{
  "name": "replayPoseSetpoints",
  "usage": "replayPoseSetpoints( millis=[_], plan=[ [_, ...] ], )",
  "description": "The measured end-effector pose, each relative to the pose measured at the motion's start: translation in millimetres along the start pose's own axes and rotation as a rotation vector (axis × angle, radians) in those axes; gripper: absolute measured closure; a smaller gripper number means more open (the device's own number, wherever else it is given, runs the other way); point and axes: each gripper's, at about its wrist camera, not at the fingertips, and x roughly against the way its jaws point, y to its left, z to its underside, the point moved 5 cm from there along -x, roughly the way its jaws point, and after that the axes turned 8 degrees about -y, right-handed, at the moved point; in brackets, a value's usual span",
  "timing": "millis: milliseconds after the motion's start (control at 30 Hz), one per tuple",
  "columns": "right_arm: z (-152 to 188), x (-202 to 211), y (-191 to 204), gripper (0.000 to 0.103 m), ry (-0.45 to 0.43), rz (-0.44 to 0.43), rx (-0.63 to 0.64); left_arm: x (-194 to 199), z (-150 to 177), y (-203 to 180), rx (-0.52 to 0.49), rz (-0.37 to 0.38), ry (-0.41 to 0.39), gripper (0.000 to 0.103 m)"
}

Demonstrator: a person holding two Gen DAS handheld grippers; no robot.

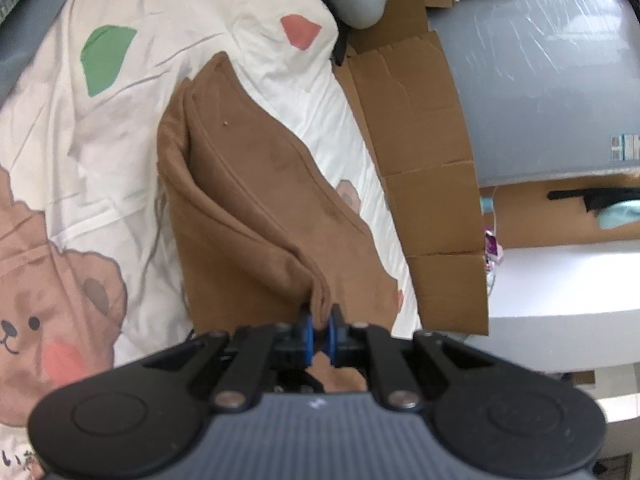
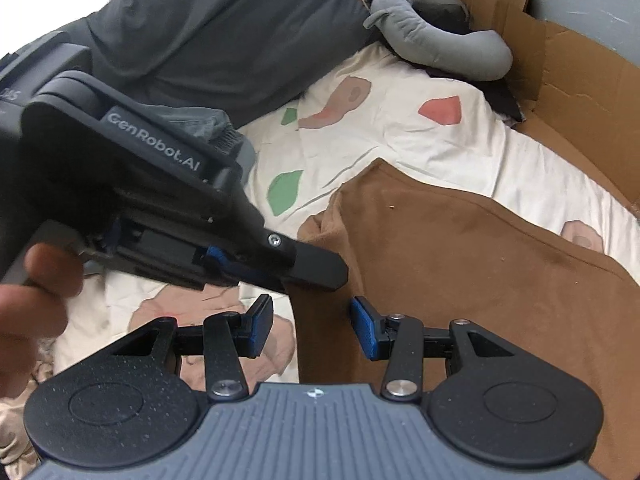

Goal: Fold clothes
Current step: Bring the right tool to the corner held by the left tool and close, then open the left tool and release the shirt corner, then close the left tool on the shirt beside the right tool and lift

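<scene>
A brown garment (image 1: 256, 200) of soft, suede-like cloth lies partly folded on a white bedsheet (image 1: 120, 120) printed with bears and coloured patches, its seamed edge running diagonally across the bed. The left gripper (image 1: 319, 332) pinches a bunched corner of the cloth between its blue pads, jaws nearly closed on the fabric and lifting it slightly. The right gripper (image 2: 312, 328) hovers over the garment's near edge with its blue-padded jaws spread wide, holding nothing. A hand (image 2: 28, 296) grips the left tool's handle. Flattened cardboard (image 1: 420, 160) flanks the bed, and a grey tubular cushion (image 2: 440, 48) rests near the head
</scene>
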Motion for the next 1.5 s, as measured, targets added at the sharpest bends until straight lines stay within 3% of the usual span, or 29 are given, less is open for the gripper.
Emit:
replayPoseSetpoints(
  millis=[67, 133, 167, 200, 300, 433, 500, 567, 967, 1367, 1500],
  plan=[
    [-1, -4, 3, 0.057, 0.001, 0.027, 0.013, 2, -1, 2, 0.014, 0.002, -0.005, 0.096],
    [-1, -9, 6, 0.071, 0.008, 0.051, 0.025, 3, -3, 3, 0.026, 0.009, -0.003, 0.096],
    [-2, -12, 8, 0.084, 0.015, 0.061, 0.029, 3, -3, 3, 0.027, 0.012, -0.002, 0.096],
    [-2, -14, 10, 0.091, 0.02, 0.068, 0.036, 4, -3, 4, 0.028, 0.015, 0.0, 0.096],
    [1, -17, 14, 0.099, 0.019, 0.104, 0.075, 8, -6, 5, 0.031, 0.031, 0.005, 0.093],
    [2, -18, 10, 0.101, 0.027, 0.125, 0.077, 24, -18, 11, 0.024, 0.007, -0.05, 0.073],
    [2, -18, 8, 0.101, 0.029, 0.126, 0.076, 30, -26, 18, 0.002, -0.047, -0.097, 0.042],
    [2, -18, 8, 0.101, 0.03, 0.124, 0.072, 30, -33, 27, 0.003, -0.079, -0.116, 0.037],
    [0, -16, 7, 0.101, 0.025, 0.108, 0.057, -13, -65, 67, 0.004, -0.159, -0.107, 0.027],
    [0, -14, 14, 0.101, 0.022, 0.084, 0.08, -60, -100, 86, 0.019, -0.201, -0.073, 0.028],
    [0, -15, 13, 0.101, 0.023, 0.083, 0.075, -74, -110, 87, 0.013, -0.215, -0.062, 0.034]
  ],
)
